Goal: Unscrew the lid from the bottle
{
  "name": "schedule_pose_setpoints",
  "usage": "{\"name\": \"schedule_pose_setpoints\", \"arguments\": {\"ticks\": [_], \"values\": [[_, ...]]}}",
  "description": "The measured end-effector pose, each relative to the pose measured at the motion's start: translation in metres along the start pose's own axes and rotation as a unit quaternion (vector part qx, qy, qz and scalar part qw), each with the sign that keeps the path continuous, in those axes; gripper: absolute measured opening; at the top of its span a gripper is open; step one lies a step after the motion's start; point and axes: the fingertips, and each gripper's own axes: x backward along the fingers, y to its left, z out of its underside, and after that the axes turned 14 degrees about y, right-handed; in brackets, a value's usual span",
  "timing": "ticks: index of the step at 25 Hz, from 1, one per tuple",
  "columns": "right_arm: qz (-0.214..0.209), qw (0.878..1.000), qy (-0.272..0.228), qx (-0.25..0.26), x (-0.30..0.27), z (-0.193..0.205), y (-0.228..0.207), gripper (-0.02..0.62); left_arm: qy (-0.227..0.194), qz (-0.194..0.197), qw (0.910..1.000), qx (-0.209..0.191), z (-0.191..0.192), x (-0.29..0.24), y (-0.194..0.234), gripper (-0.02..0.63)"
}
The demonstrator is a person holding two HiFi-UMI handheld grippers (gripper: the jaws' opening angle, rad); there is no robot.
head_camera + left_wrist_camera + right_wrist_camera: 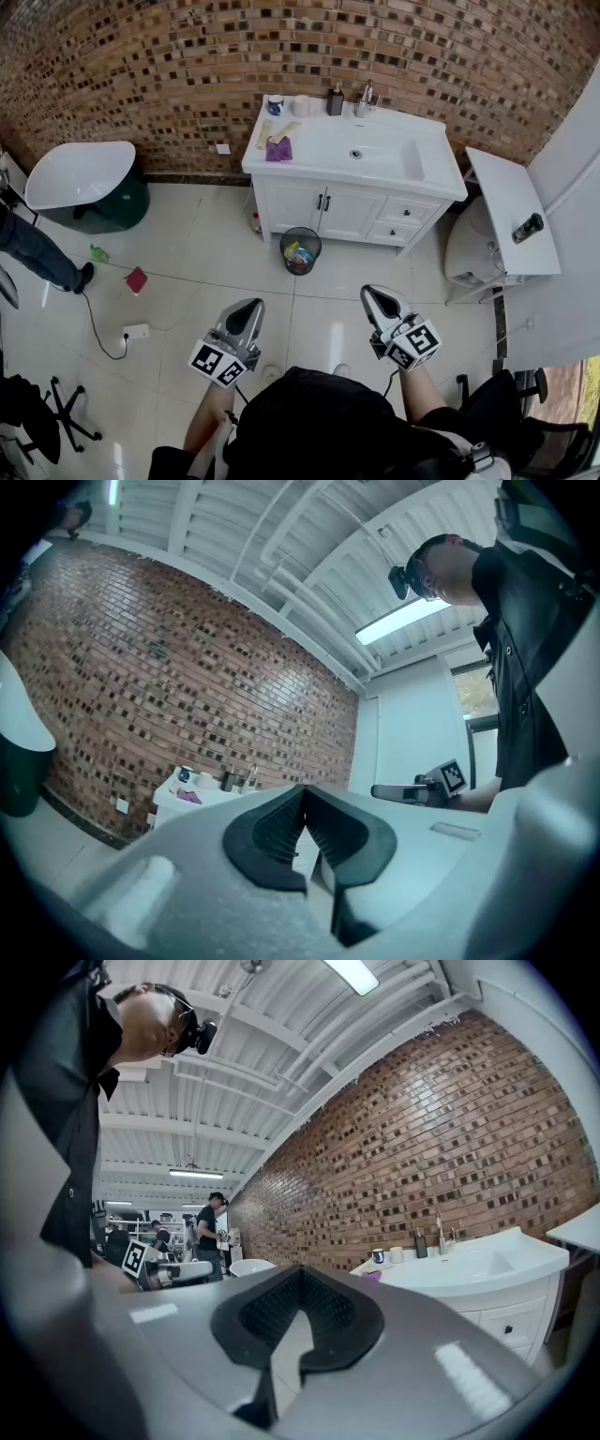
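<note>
On my left gripper [305, 791] the two ribbed black pads [275, 829] are pressed together at the tips with nothing between them. On my right gripper [300, 1272] they meet the same way, also empty. I hold both out roughly level over the pale tiled floor [206, 253], side by side and apart from each other, with their marker cubes toward me and their noses toward the far wall. Neither touches anything. The bottle [335, 100] is well away from both: a small dark one standing upright at the far edge of the white vanity [309, 159], just left of the faucet [366, 95] and beyond the basin [375, 155]. I cannot make out its lid at this size. Left of it along the same far edge stand a white cup-like thing [301, 105] and a blue mug [275, 105]. Nearer, on the left part of the counter, lies a purple cloth [278, 150]. A black waste bin [300, 250] with coloured scraps in it stands on the floor in front of the vanity's doors, between the vanity and my grippers. The vanity backs onto a brick wall [187, 56]. Far left sits a white tub-shaped fixture [80, 173], and a person's leg [37, 251] shows at the left edge. To the right is a white shelf [511, 211] with a dark phone-like object on it.
</note>
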Motion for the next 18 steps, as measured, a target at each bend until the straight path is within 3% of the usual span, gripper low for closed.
{"name": "schedule_pose_setpoints", "arguments": {"ticks": [10,18], "values": [[0.027,0.999,-0.027,-0.008,0.009,-0.015,0.019,0.005,0.028,0.068,0.9972,-0.015,0.002,-0.016,-0.019,0.002],[0.097,0.994,-0.042,-0.02,0.082,-0.007,-0.01,0.005,0.032,0.142,0.989,-0.024,-0.002,-0.065,-0.071,0.002]]}}
